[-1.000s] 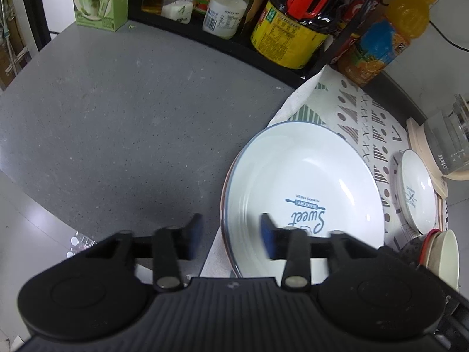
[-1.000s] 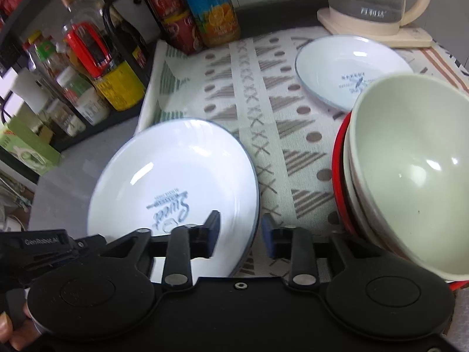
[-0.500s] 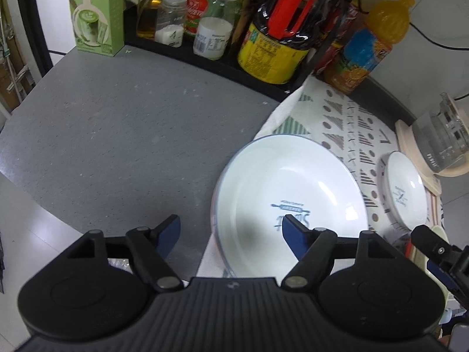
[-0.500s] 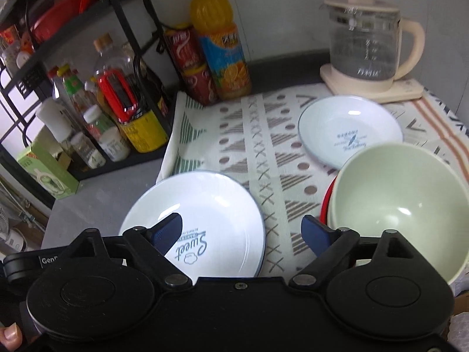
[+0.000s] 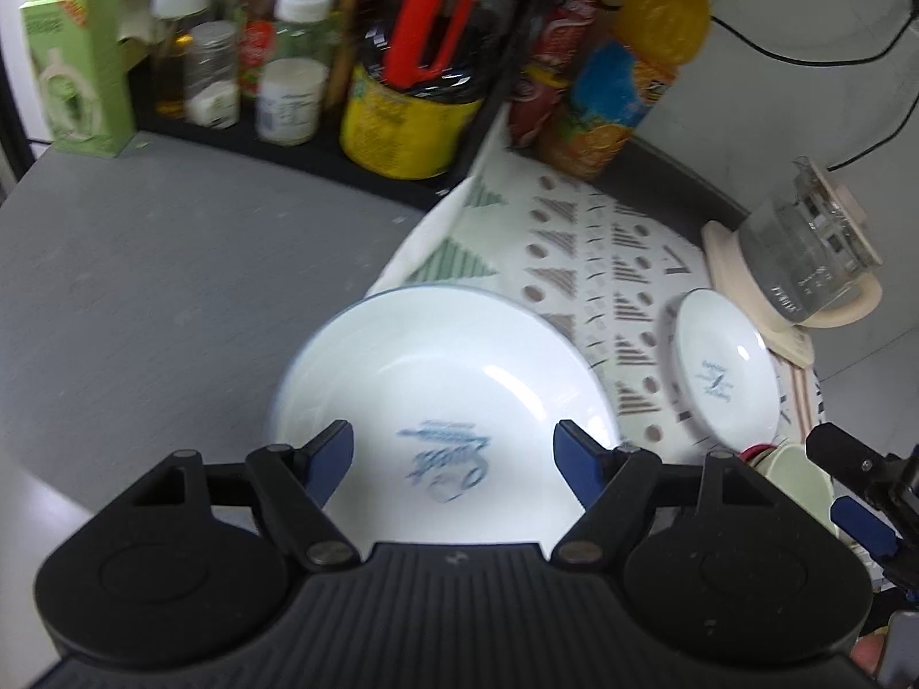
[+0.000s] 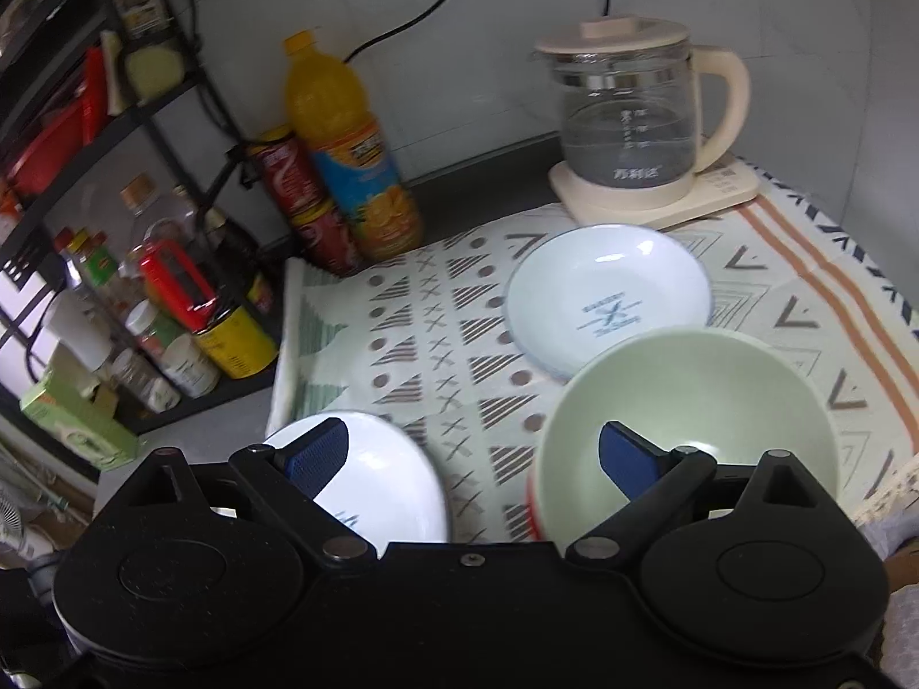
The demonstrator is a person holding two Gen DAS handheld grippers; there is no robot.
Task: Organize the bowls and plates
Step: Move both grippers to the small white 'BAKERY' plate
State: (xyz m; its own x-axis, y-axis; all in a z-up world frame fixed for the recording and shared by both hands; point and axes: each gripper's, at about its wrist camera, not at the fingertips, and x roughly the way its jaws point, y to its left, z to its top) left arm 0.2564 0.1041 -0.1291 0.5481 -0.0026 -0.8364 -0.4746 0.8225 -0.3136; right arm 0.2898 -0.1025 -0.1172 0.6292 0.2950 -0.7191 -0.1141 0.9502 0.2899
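Observation:
A large white plate (image 5: 448, 379) with blue print lies flat, half on the patterned cloth (image 5: 580, 252) and half on the grey counter. My left gripper (image 5: 454, 448) hovers above its near side, open, touching nothing. A small white plate (image 6: 609, 298) rests further back on the cloth. In front of it a pale green bowl (image 6: 706, 402) sits nested in a red-rimmed one (image 6: 531, 511). My right gripper (image 6: 471, 448) hangs over the gap between the large plate (image 6: 385, 482) and the green bowl. Its jaws are opening and nothing is between them.
A glass kettle (image 6: 632, 115) on a cream base stands at the back right. An orange juice bottle (image 6: 350, 155) and red cans stand against the wall. A black rack (image 6: 172, 298) full of bottles and jars lines the left. A green carton (image 5: 80, 63) stands on the grey counter (image 5: 161, 287).
Both grippers have opened wide and drawn up and back from the large plate, whose rim lay between their jaws a second ago. The plate now lies free.

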